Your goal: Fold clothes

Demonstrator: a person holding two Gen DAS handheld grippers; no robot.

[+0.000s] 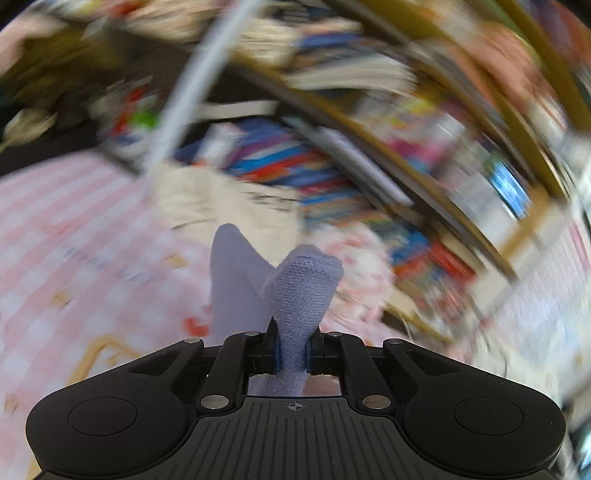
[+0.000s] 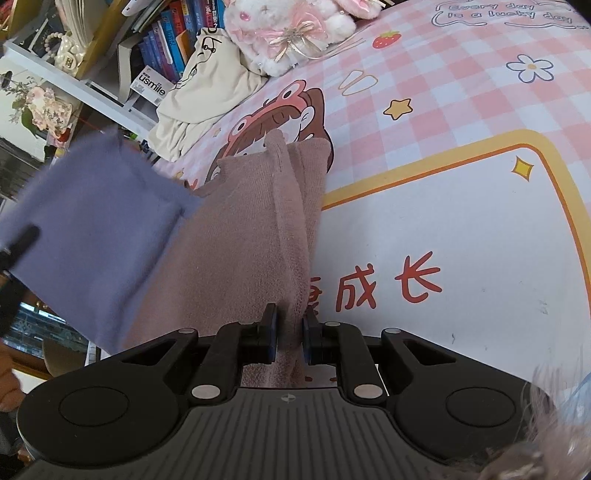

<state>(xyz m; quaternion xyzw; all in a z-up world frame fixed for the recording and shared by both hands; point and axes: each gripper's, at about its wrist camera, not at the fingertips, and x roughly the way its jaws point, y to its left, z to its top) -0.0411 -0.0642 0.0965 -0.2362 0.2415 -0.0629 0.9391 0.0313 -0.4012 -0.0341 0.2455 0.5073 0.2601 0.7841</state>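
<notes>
Your left gripper (image 1: 293,350) is closed tight on a bunched fold of the soft lavender-blue knit cloth (image 1: 295,295), which stands up between the pads and flares above them. Everything behind it in the left wrist view is smeared, so you can trust little there beyond the pink checked bedsheet (image 1: 74,229) and the shelves of books (image 1: 424,147).

Your right gripper (image 2: 290,334) is likewise clamped, on a gathered ridge of the dusty mauve-pink knit fabric (image 2: 258,221). That fabric runs forward from the jaws over the pink-and-white checked cartoon bedsheet (image 2: 443,110). The lavender-blue cloth (image 2: 92,229) joins it on the left as a broad flap raised off the bed. Whether the two colours are one garment or two you cannot tell for sure, though they look joined at a seam.

By my judgement the fold has barely begun: both ends are pinched and one is lifted, but nothing lies flat or doubled over yet. The flap must still be laid across, smoothed and squared. A cream garment (image 2: 207,85) beside the white plush toy (image 2: 288,33) lies crumpled, apparently waiting.
</notes>
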